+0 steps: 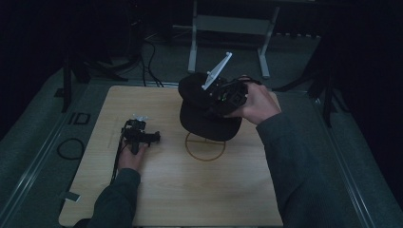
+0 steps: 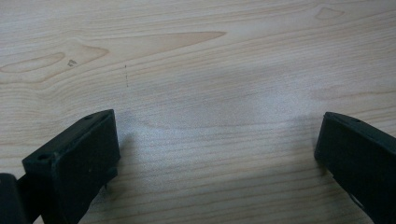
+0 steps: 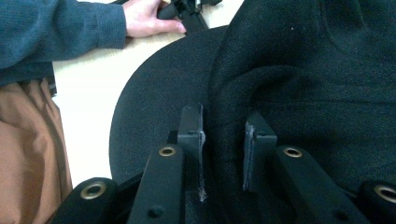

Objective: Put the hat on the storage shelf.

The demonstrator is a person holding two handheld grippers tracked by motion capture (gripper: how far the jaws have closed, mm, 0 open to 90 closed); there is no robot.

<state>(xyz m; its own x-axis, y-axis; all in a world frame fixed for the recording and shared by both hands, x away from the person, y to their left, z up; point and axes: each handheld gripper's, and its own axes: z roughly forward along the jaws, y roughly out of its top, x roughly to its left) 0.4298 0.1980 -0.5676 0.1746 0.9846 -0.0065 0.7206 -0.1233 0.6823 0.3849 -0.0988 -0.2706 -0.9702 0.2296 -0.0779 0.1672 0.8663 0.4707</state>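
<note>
A black cap (image 1: 209, 121) hangs tilted above the middle of the wooden table (image 1: 190, 199), its brim toward the near side. My right gripper (image 1: 212, 107) comes in from the right and is shut on a fold of the cap's crown. In the right gripper view the two pads (image 3: 194, 135) pinch the black cloth (image 3: 303, 70) between them, with the brim (image 3: 154, 102) curving off to the left. My left gripper (image 1: 153, 138) rests on the table at the left, held by a hand. Its jaws stand wide apart over bare wood (image 2: 217, 140), so it is open with nothing between them.
A thin drawn circle (image 1: 205, 147) marks the table just below the cap. A metal stand (image 1: 228, 28) rises behind the table's far edge. Cables (image 1: 71, 147) lie on the grey floor at the left. The person's sleeve (image 3: 56, 23) and left hand (image 3: 144, 18) lie beyond the brim.
</note>
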